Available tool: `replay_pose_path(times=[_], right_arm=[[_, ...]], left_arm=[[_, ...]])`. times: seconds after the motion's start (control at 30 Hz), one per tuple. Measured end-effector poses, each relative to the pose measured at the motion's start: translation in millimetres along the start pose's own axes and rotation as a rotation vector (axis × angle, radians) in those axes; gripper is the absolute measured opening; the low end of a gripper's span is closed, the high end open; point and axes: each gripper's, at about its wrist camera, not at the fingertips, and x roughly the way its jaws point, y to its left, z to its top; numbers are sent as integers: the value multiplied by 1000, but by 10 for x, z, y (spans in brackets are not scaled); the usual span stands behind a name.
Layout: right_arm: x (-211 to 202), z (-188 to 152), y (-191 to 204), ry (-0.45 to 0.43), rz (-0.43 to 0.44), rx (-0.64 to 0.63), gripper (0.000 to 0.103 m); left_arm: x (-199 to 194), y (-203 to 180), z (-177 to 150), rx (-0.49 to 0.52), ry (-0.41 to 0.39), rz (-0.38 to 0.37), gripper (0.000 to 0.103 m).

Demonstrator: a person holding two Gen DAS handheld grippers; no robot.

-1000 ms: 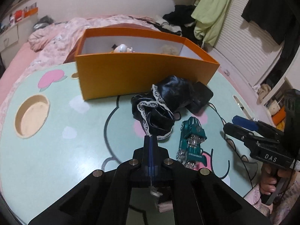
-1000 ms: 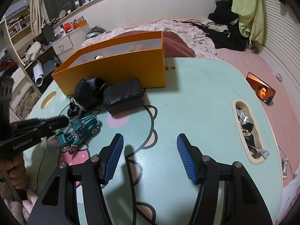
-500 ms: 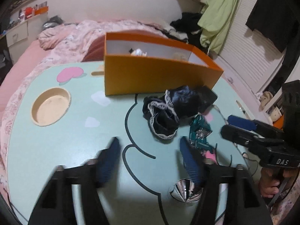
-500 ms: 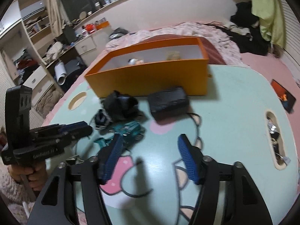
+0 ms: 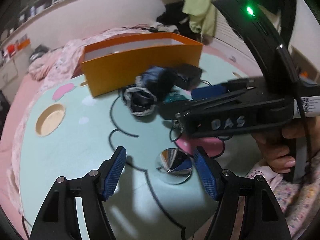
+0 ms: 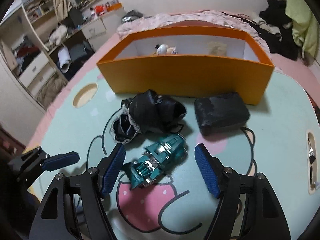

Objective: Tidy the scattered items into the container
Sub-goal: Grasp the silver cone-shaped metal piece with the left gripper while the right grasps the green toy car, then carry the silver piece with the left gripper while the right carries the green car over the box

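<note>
- The mint-green table (image 6: 270, 100) carries everything.
- The orange container (image 6: 186, 74) stands along the table's far edge, a few small things already inside.
- A black lace-trimmed cloth (image 6: 152, 116) and a black pouch (image 6: 222, 113) lie just in front of it.
- The right gripper (image 6: 160, 168) hangs jaws apart around the teal toy car (image 6: 160, 160), pads not touching it.
- The left gripper (image 5: 160, 169), jaws apart after narrowing a little, hangs over a shiny foil piece (image 5: 174, 165) near the table's near edge.
</note>
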Motion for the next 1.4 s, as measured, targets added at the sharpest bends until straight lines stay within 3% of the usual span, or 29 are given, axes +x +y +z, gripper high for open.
replay_pose_path(times=[0.03,0.07,0.2,0.27,0.47,0.83,1.07,1.4], right_arm=[[5,-10,17,1,-15,-14,73],[4,-25,26,2,-21,-24,72],[-47,-89,52,9,67,-47,41],[-61,-116,83,23,97,-62,31],[-135,-201,-9,7,135,-48,31],[-553,-262,-372,-112,82,13,30],[-758,138,-491,-248,51,52,30],[-651,785,-443,-342,29,39,30]], left_arm=[[33,-23,0,20,6,11,38],[38,-37,3,35,-2,26,36],[26,-5,-2,28,-3,-2,36],[7,-4,-20,29,-6,-8,36],[-78,70,-60,-22,-28,-30,35],[-446,342,195,-106,-164,-37,35],[-608,580,778,-145,-308,-95,35],[-331,765,1589,-175,-377,-74,35]])
